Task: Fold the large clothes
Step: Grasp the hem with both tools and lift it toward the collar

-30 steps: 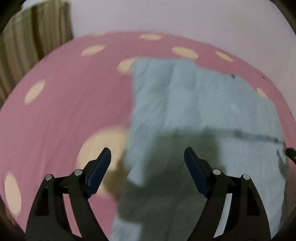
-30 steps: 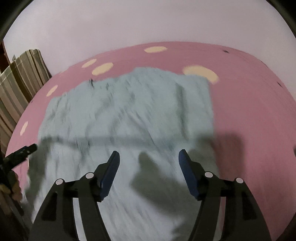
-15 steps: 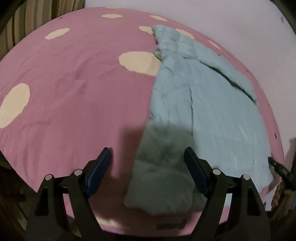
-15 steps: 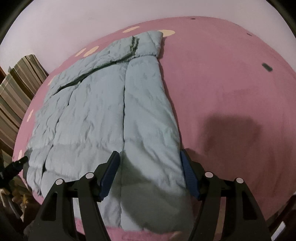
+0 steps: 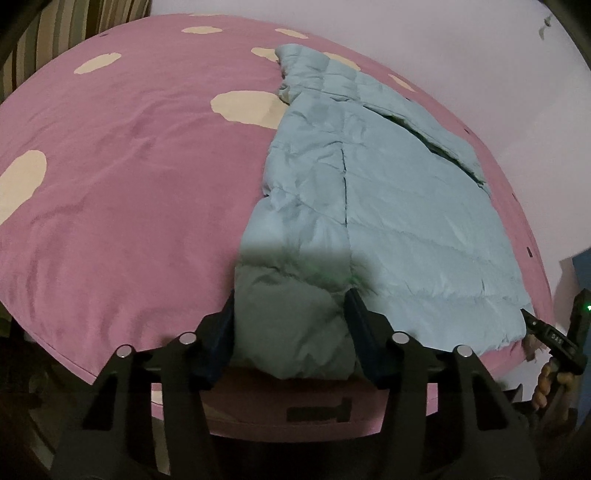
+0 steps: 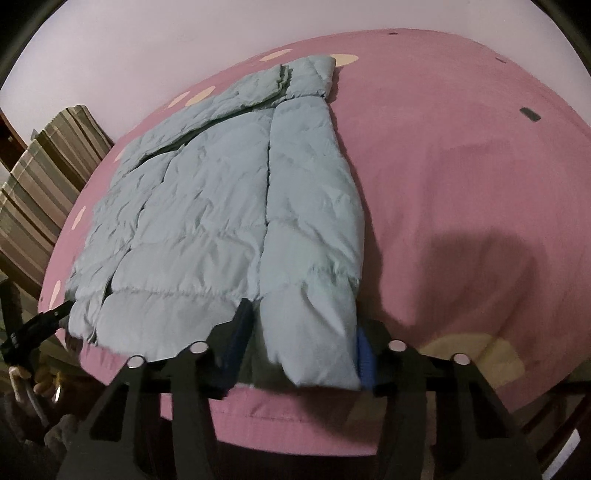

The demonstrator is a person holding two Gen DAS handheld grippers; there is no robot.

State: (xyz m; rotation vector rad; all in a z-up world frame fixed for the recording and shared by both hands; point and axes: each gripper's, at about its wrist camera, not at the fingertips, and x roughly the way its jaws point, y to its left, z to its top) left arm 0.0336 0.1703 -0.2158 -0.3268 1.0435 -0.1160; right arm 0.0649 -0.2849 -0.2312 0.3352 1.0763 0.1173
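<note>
A light blue puffer jacket (image 5: 399, 206) (image 6: 199, 206) lies flat on the pink bed cover (image 5: 129, 184) (image 6: 461, 166), collar far, hem near. My left gripper (image 5: 288, 325) is at the near end of the jacket's left sleeve (image 5: 306, 221). Its jaws are closing, with the cuff between them and the pads against its sides. My right gripper (image 6: 303, 339) is closing the same way around the cuff of the right sleeve (image 6: 310, 206). Each gripper also shows at the edge of the other's view.
The bed cover has cream dots and its near edge runs just under both grippers. A striped curtain (image 6: 40, 177) (image 5: 74, 22) hangs beyond the bed on the left. A pale wall (image 6: 147, 44) stands behind the bed.
Both grippers have drawn back from over the jacket's body to its near end. Their jaws have narrowed from wide open around the two sleeve cuffs.
</note>
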